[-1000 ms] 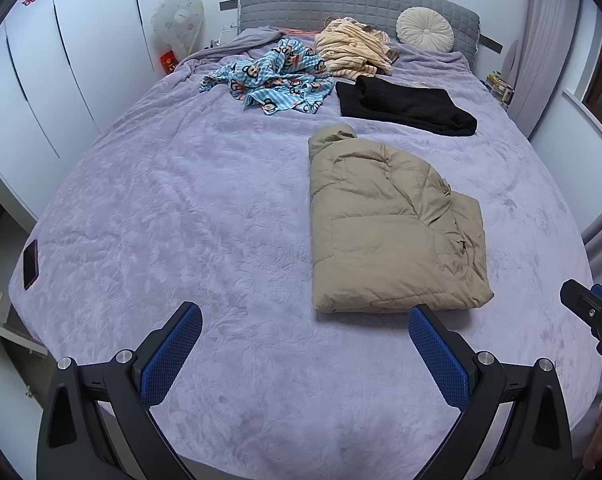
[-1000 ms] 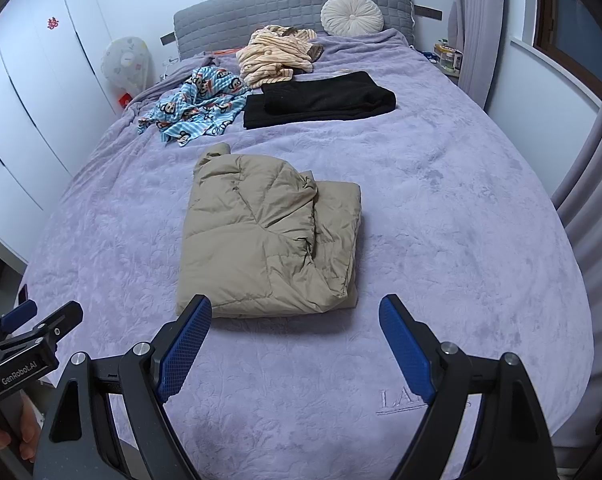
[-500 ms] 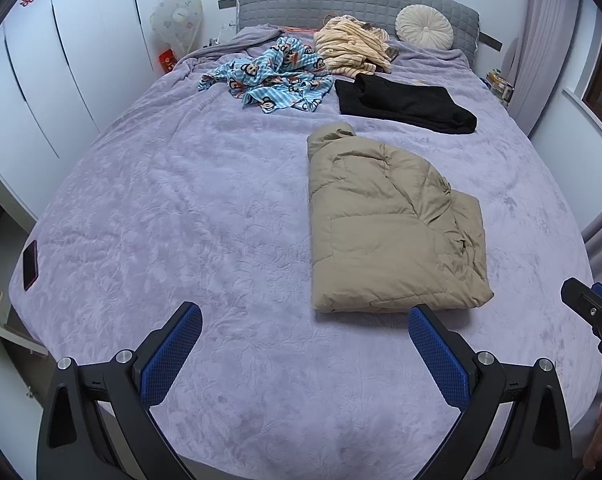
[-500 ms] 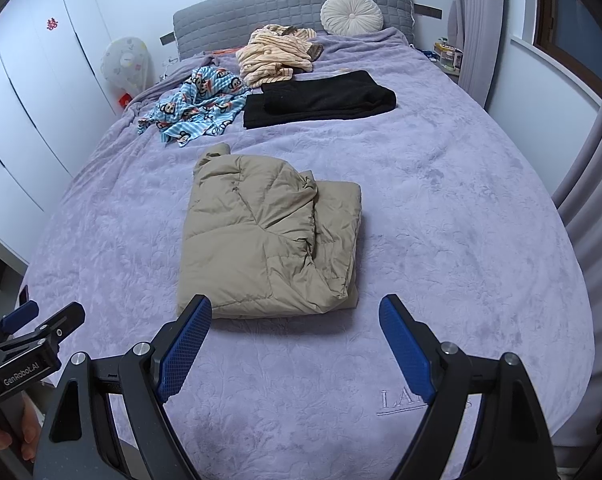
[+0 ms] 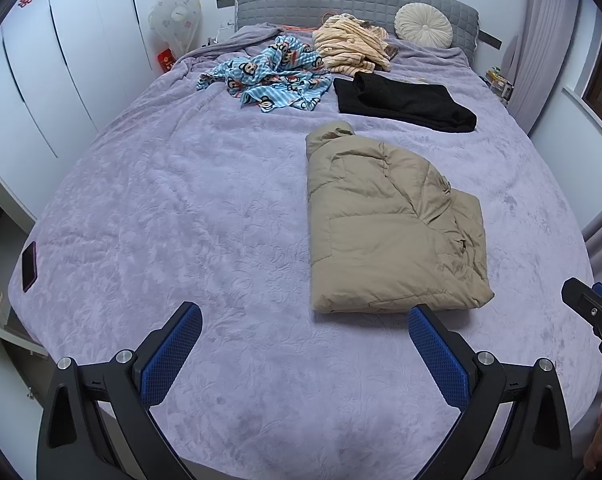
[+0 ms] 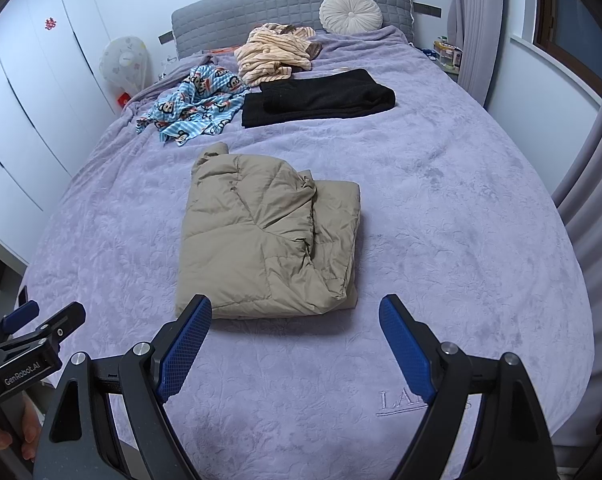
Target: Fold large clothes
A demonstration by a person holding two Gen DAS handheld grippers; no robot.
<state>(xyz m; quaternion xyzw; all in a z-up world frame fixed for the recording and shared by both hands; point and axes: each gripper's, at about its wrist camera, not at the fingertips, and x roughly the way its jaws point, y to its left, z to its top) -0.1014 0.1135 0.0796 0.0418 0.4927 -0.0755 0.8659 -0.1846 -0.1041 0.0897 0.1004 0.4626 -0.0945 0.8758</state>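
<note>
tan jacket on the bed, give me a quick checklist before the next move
1. Tan jacket folded into a compact stack: ok.
2. Left claw open and empty: ok.
3. Right claw open and empty: ok.
4. Both claws short of the jacket, not touching it: ok.
5. Blue monkey-print garment folded: not ok, crumpled.
6. Striped garment folded: not ok, heaped.
</note>
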